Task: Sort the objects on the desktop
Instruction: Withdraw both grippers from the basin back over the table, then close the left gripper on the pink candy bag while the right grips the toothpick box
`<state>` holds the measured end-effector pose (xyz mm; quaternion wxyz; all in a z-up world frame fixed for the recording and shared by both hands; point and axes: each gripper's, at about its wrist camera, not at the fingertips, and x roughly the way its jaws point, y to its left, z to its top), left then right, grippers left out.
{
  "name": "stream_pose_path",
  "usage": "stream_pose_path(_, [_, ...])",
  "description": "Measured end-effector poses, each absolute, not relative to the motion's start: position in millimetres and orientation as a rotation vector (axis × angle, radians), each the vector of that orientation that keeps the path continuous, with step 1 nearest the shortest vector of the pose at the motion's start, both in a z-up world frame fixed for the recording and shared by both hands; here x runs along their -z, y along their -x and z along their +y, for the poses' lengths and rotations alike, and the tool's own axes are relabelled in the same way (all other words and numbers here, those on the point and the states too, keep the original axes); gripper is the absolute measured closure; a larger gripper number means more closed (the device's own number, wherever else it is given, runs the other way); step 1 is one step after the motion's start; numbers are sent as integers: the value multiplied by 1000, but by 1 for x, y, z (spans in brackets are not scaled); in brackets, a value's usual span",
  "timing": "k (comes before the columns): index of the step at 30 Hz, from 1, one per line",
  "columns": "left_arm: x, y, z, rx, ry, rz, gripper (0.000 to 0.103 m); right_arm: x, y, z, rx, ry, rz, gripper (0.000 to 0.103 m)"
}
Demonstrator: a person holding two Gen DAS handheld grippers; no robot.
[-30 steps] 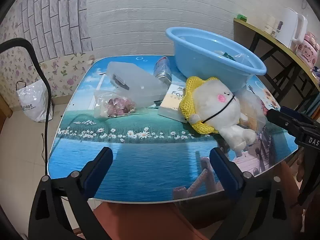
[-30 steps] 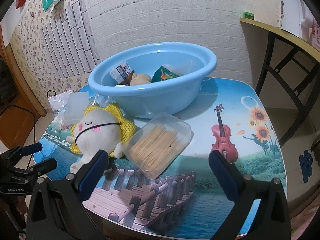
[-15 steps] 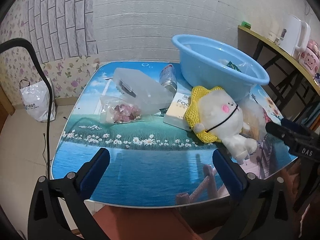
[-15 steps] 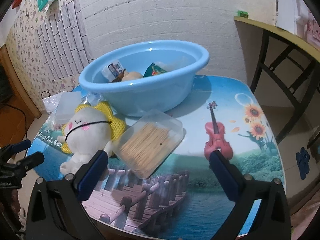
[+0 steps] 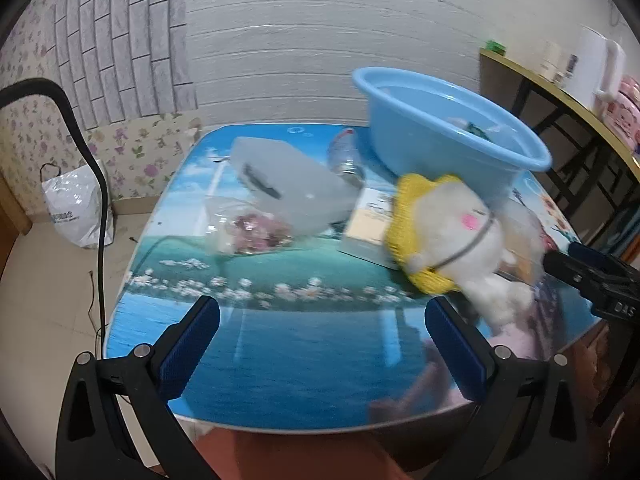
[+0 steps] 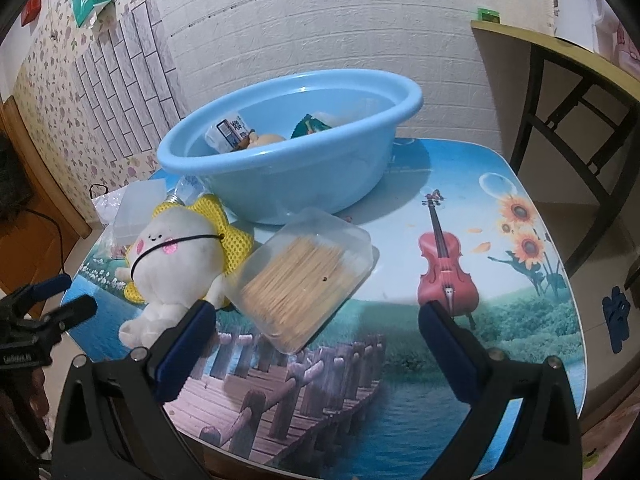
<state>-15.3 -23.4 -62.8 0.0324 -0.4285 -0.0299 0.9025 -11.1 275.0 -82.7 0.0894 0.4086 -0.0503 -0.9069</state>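
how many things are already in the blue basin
3 can be seen in the blue basin: a white carton at its left, a tan rounded item in the middle, and a green packet to the right. The near wall may hide more.

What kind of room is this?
Probably a room in someone's home: flowered wallpaper, a low picture-printed table with a plush toy and blue basin, and a kettle on a side desk.
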Motion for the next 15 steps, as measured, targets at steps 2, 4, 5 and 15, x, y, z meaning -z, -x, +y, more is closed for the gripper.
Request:
stream_pose_path(2, [64, 20, -33, -2792, 1336, -93, 0, 81, 12, 278, 2710, -1214, -150, 0])
stream_pose_path(4, [65, 23, -40, -2810, 1342, -89, 0, 81, 12, 283, 2727, -1216, -150, 0])
stream_pose_path(5, [65, 26, -45, -2816, 1349, -83, 0, 81, 12, 285, 2730, -1223, -148, 0])
stream_pose_path(15, [78, 47, -62, -2812, 1388, -81, 0, 87, 15, 273, 2700, -1277, -108, 0])
